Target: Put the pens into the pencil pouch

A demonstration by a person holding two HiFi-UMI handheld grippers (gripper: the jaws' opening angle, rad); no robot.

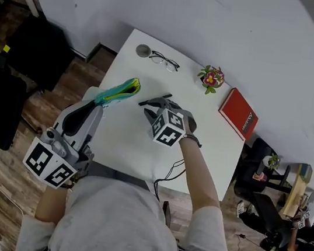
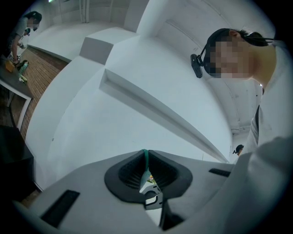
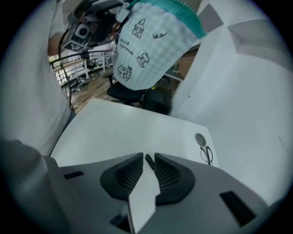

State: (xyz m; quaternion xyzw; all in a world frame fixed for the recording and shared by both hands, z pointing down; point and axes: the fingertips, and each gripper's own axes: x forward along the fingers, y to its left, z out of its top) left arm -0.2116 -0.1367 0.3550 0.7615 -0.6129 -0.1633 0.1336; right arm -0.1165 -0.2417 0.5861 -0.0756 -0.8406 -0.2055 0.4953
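Observation:
My left gripper [image 1: 97, 102] is shut on one end of a teal and white pencil pouch [image 1: 119, 91], held up over the table's left edge. In the left gripper view the pouch's teal edge [image 2: 145, 157] and zipper pull sit pinched between the pads of the left gripper [image 2: 145, 170]. A black pen [image 1: 154, 99] lies on the white table [image 1: 125, 140]. My right gripper [image 1: 155, 107] points steeply down at it. In the right gripper view the right gripper [image 3: 147, 165] stands open, with the pen's end [image 3: 149, 160] in the gap, untouched. The pouch [image 3: 151, 45] hangs above.
At the table's far side lie black glasses [image 1: 165, 62] and a round grey disc [image 1: 143, 50]. A small flower pot [image 1: 211, 78] and a red book [image 1: 238, 113] sit to the right. A black cable [image 1: 168, 174] runs over the near edge. Dark chairs [image 1: 36, 49] stand left.

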